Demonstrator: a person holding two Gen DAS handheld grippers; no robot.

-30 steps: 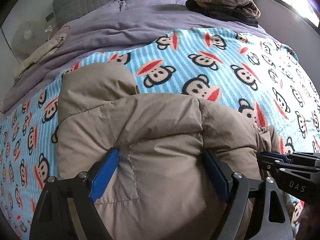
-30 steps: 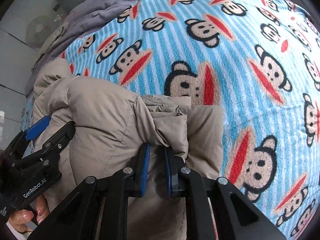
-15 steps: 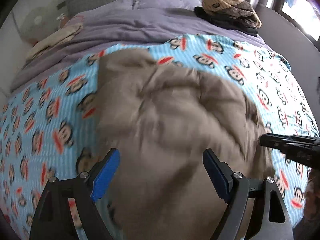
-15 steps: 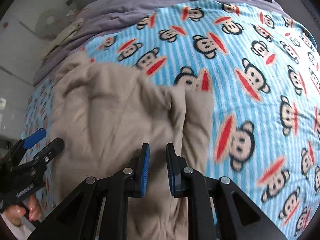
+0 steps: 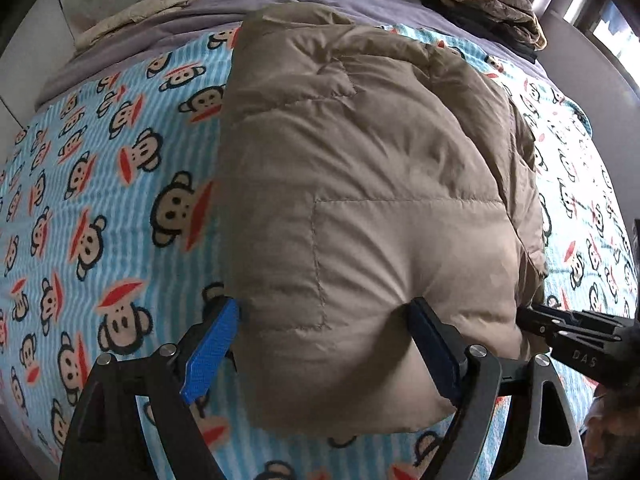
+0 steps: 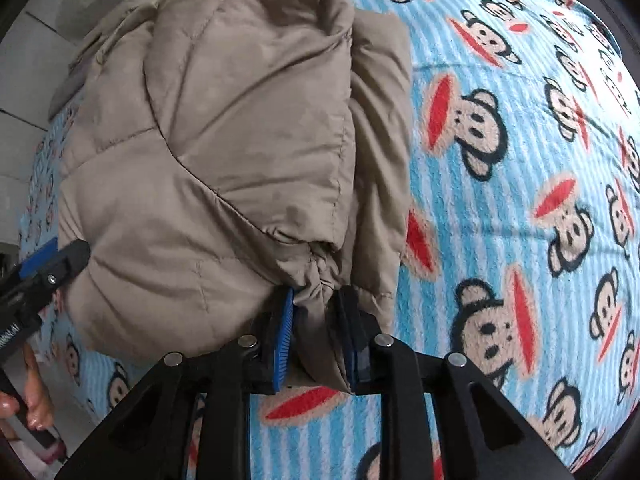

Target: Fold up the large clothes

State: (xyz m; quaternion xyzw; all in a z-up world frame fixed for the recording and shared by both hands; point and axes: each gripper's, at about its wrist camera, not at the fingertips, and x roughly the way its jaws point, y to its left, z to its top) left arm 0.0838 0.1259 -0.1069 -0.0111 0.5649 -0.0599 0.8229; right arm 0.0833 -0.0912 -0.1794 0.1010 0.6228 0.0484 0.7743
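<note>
A bed fills the room from where I stand, covered by a light-blue striped blanket (image 5: 120, 208) printed with cartoon monkey faces, with a purple duvet (image 5: 248, 4) across the upper part of the left wrist view. On the blanket lies the folded tan puffer jacket (image 5: 360, 184), a thick quilted bundle that takes up the middle of that view. Its long axis runs from the bottom centre of the frame up toward the upper centre, tilted slightly left, with its far end reaching the duvet's edge. In the right wrist view the same jacket sits in the left half of the frame, long axis again bottom to top, with a folded flap and a gathered cuff along its right side.

A pile of dark and striped clothes (image 5: 484, 8) rests on the duvet in the upper right of the left wrist view, and a pale crumpled cloth (image 5: 140, 12) lies in the upper left.

The left gripper (image 5: 324, 344) stands wide, straddling the near end of the jacket; the right pad dents the padding, the left blue pad sits at the jacket's edge, and I cannot tell whether it is pressing. The right gripper (image 6: 318, 336) has the bunched cuff fabric between its pads, which are touching it while its jaws are opening. A person's fingers (image 6: 36, 412) show at the lower left of the right wrist view.
</note>
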